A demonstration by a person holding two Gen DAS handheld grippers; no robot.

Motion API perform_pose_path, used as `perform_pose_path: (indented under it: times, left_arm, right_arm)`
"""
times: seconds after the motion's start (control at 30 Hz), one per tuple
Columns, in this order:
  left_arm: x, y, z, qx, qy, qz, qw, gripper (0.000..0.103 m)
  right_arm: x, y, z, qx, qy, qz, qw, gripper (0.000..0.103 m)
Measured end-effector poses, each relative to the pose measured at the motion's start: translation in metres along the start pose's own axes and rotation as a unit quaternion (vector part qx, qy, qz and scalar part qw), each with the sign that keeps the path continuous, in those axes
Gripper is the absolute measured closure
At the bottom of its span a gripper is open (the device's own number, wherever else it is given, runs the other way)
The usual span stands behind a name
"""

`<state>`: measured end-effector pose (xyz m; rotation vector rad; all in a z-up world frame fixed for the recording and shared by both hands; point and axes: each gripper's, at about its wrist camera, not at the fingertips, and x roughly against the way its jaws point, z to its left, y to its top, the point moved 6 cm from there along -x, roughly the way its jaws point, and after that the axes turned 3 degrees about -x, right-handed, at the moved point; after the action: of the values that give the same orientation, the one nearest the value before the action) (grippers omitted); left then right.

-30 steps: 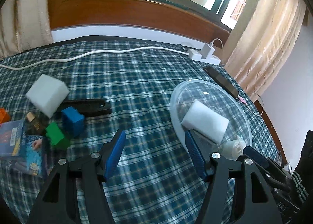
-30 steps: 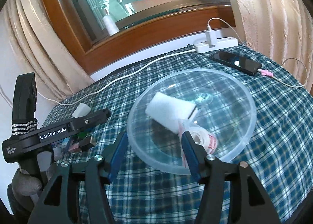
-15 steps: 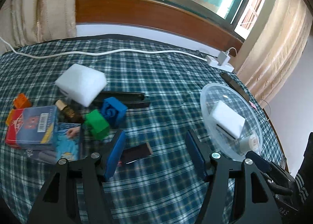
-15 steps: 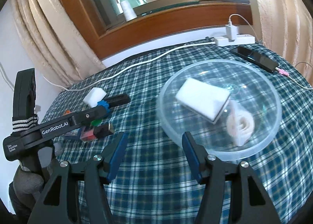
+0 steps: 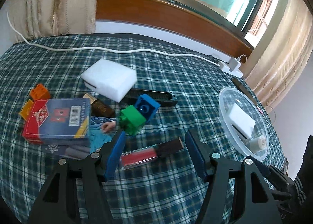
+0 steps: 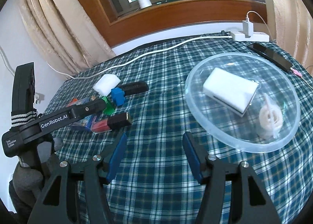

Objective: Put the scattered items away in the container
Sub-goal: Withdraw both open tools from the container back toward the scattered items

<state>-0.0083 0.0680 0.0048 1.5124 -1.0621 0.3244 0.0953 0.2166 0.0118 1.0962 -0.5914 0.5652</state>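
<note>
A clear plastic bowl [image 6: 289,136] holds a white sponge [image 6: 230,91] and a small white roll [image 6: 271,118]; the bowl also shows in the left wrist view [image 5: 223,104]. My left gripper [image 5: 154,145] is open and empty, just above a red lip-gloss tube [image 5: 150,153]. Beyond it lie a green block [image 5: 133,119], a blue block [image 5: 147,106], a white sponge [image 5: 109,79], a card box [image 5: 58,120] and orange blocks [image 5: 39,92]. My right gripper [image 6: 154,149] is open and empty, left of the bowl.
A black comb-like bar [image 5: 156,96] lies behind the blocks. A white cable [image 5: 117,49] runs to a power strip [image 6: 248,36] at the back. A phone [image 6: 270,55] lies behind the bowl. Curtains and a wooden window frame close the far side.
My left gripper has swung left from the bowl to the pile of items and come down over the red tube. My right gripper has drawn back left from the bowl.
</note>
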Motion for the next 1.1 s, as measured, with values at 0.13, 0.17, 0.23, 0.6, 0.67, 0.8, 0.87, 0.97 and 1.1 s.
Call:
perform_pose_path:
  times: [0.13, 0.17, 0.23, 0.6, 0.67, 0.8, 0.87, 0.97, 1.1]
  left_arm:
    - [0.002, 0.000, 0.008, 0.006, 0.000, -0.002, 1.0000, 0.036]
    - [0.003, 0.000, 0.010, 0.006, 0.000, -0.003, 1.0000, 0.036]
    - [0.005, -0.001, 0.013, 0.006, 0.002, -0.004, 1.0000, 0.036]
    - [0.013, -0.004, 0.038, 0.021, 0.014, -0.008, 0.9997, 0.036]
    - [0.015, -0.004, 0.042, 0.023, 0.015, -0.010, 0.9996, 0.036]
    - [0.020, -0.005, 0.051, 0.025, 0.019, -0.013, 0.9994, 0.036]
    - [0.022, -0.005, 0.056, 0.028, 0.023, -0.014, 0.9993, 0.036]
    - [0.025, -0.006, 0.064, 0.034, 0.028, -0.016, 0.9989, 0.036]
    - [0.036, -0.007, 0.070, 0.039, 0.024, -0.021, 0.9987, 0.036]
  right_arm:
    - [-0.006, -0.003, 0.005, -0.001, 0.003, 0.011, 1.000, 0.039]
    - [-0.008, -0.004, 0.006, -0.002, 0.005, 0.016, 1.000, 0.039]
    - [-0.010, -0.006, 0.007, -0.004, 0.007, 0.020, 1.000, 0.039]
    - [-0.019, -0.010, 0.020, 0.004, 0.012, 0.031, 0.999, 0.039]
    - [-0.020, -0.011, 0.022, 0.005, 0.013, 0.033, 0.999, 0.039]
    - [-0.023, -0.012, 0.026, 0.007, 0.015, 0.037, 0.999, 0.039]
    - [-0.025, -0.013, 0.028, 0.007, 0.017, 0.040, 0.999, 0.039]
    - [-0.028, -0.014, 0.032, 0.010, 0.020, 0.044, 0.999, 0.039]
    - [-0.031, -0.014, 0.038, 0.015, 0.023, 0.049, 0.998, 0.039]
